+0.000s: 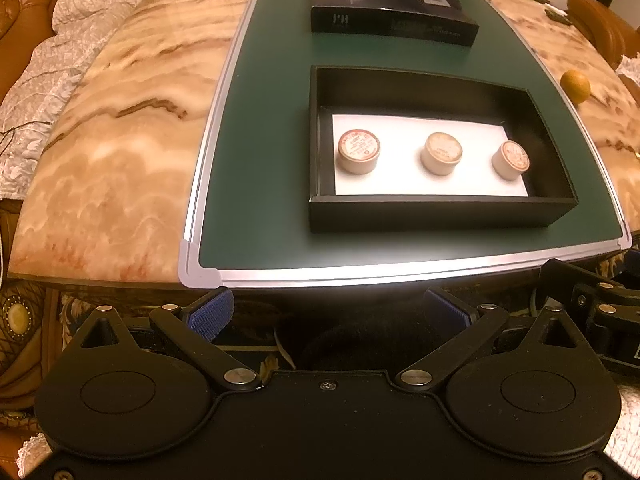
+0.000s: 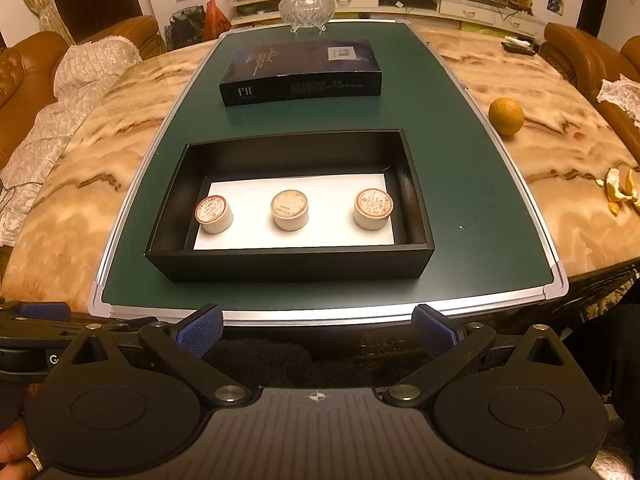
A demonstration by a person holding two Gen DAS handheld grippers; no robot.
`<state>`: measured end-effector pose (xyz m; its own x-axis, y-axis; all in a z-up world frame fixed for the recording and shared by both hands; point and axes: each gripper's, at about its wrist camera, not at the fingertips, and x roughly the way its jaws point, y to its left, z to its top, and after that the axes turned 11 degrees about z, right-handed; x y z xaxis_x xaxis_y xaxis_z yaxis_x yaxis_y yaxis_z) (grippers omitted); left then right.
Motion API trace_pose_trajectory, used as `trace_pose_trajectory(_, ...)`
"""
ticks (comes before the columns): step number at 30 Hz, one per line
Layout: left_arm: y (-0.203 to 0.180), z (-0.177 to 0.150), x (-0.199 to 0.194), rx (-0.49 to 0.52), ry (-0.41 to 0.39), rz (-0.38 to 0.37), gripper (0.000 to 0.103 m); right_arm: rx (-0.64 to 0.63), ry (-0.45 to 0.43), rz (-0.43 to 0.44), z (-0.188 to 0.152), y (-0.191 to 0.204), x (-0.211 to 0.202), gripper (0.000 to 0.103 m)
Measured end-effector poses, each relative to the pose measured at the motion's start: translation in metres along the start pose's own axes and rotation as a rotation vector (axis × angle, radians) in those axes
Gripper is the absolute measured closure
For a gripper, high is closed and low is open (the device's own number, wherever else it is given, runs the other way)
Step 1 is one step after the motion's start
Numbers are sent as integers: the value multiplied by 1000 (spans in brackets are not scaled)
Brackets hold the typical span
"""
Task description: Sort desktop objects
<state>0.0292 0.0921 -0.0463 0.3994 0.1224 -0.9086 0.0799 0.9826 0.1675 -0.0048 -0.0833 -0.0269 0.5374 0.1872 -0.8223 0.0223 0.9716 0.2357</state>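
Ahead of the left tool point(image 1: 328, 312), seen thru its own wrist cam, sits the open black box point(image 1: 436, 214) on the green mat point(image 1: 260, 160), w/ three small round tins on a white liner: left tin point(image 1: 358, 156), middle tin point(image 1: 441, 153), right tin point(image 1: 511, 160). All three stand upright, well apart from each other, none touching the walls. Further out lies the box lid point(image 1: 394, 16), printed side up. Left tool is spread wide, nothing between its blue pads, held back over the counter point(image 1: 120, 140) edge, short of the mat. Box lies ahead and a bit to its right.

Risk here, as a guess: if the lid is the next pick, the reach passes over the open box; a low pass could catch the near wall and shove the box, tipping the tins.

Thru the right wrist cam, the right tool point(image 2: 316, 328) is also spread, empty, hanging just off the mat's near edge. Box point(image 2: 288, 264) lies ahead and slightly left; lid point(image 2: 300, 76) beyond it, a glass dish point(image 2: 306, 8) past that. An orange point(image 2: 506, 116) sits off the mat ahead-right, peel point(image 2: 620, 192) nearer.

Risk: lid is wide and flat; one tool pinching a single edge may let it sag or twist, so it lands skewed on the box rim. The orange could roll if brushed.
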Motion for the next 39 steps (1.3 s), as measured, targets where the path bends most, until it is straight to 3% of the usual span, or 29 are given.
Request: trace_pose_trajectory(39,-10,21,28,26,49,2,0,18,55,-4,18,-14,37,0)
